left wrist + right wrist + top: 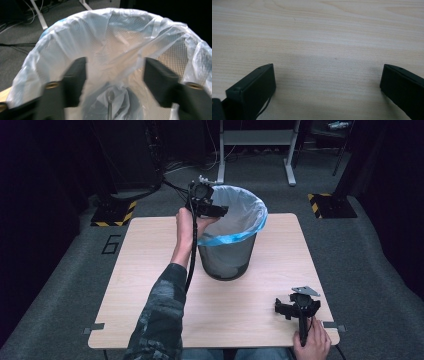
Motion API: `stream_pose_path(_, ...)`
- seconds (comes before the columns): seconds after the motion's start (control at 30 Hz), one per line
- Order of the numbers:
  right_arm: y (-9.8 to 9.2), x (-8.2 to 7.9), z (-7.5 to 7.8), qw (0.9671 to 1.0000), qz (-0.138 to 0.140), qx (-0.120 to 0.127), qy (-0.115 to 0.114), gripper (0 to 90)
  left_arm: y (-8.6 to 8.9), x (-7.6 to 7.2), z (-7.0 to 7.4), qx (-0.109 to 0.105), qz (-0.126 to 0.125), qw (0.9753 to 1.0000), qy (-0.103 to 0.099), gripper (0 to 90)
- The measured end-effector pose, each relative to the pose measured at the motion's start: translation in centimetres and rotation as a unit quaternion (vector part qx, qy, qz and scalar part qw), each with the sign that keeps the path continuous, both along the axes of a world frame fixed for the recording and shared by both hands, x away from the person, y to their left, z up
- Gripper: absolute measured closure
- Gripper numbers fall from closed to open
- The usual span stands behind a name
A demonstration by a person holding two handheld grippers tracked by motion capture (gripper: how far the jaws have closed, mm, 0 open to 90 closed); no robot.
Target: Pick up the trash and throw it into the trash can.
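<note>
The left hand-held gripper (218, 212) hangs over the near-left rim of the dark mesh wastebasket lined with a pale blue plastic bag (233, 237), which stands on the light wooden table (150, 270) toward its far middle. Its jaws are wide and empty above a metal spoon (110, 100) lying in the bag's bottom. The right hand-held gripper (290, 308) rests on the table's near right corner, jaws spread wide, empty.

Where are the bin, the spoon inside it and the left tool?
bin (227, 260), high view, dark mesh wall.
spoon (110, 96), left gripper view, its bowl.
left tool (220, 211), high view, between its tips.
</note>
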State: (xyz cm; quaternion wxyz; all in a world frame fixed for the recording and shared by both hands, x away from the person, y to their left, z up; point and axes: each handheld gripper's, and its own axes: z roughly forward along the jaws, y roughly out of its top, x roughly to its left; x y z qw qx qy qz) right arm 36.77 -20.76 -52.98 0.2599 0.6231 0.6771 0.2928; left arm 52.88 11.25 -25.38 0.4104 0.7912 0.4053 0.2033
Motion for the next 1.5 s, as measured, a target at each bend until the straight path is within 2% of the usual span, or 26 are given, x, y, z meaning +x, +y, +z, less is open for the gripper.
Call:
stream_pose_path(0.13,0.0,0.0,0.0,1.0,0.001,-0.001,0.0,0.0,1.2,-1.2,0.2,0.009,0.003,0.9999,-0.011,18.5)
stream_pose_path(0.3,0.0,0.0,0.0,1.0,0.0,0.0,0.0,0.0,3.7,-2.8,0.8,-0.002,0.007,0.9998,-0.02,11.6)
stream_pose_path(0.43,0.0,0.0,0.0,1.0,0.0,0.0,0.0,0.0,5.3,-4.4,1.2,-0.007,0.008,0.9993,-0.036,8.5)
stream_pose_path(0.53,0.0,0.0,0.0,1.0,0.001,-0.002,0.001,0.0,6.4,-5.4,1.2,-0.002,0.007,0.9991,-0.041,7.2)
stream_pose_path(0.77,0.0,0.0,0.0,1.0,0.001,-0.001,0.001,0.0,8.3,-7.4,-0.2,0.018,0.01,0.9985,-0.05,6.5)
stream_pose_path(0.93,0.0,0.0,0.0,1.0,0.001,-0.001,0.001,0.0,9.5,-8.7,-2.2,0.03,0.015,0.9981,-0.051,6.5)
stream_pose_path(1.1,0.0,0.0,0.0,1.0,0.001,-0.001,0.001,0.0,10.7,-9.9,-5.0,0.045,0.02,0.9978,-0.045,6.5)
stream_pose_path(1.2,0.0,0.0,0.0,1.0,0.001,-0.001,0.001,0.0,11.3,-10.4,-7.3,0.071,0.025,0.9963,-0.041,6.5)
stream_pose_path(1.3,0.0,0.0,0.0,1.0,0.001,-0.001,0.0,0.0,12.1,-10.8,-9.8,0.08,0.026,0.9961,-0.028,6.0)
stream_pose_path(1.4,0.0,0.0,0.0,1.0,0.001,-0.001,0.0,0.0,12.9,-11.1,-12.4,0.076,0.031,0.9966,-0.012,5.9)
stream_pose_path(1.5,0.0,0.0,0.0,1.0,0.001,-0.001,0.001,0.0,13.4,-11.3,-14.8,0.084,0.04,0.9957,-0.003,6.8)
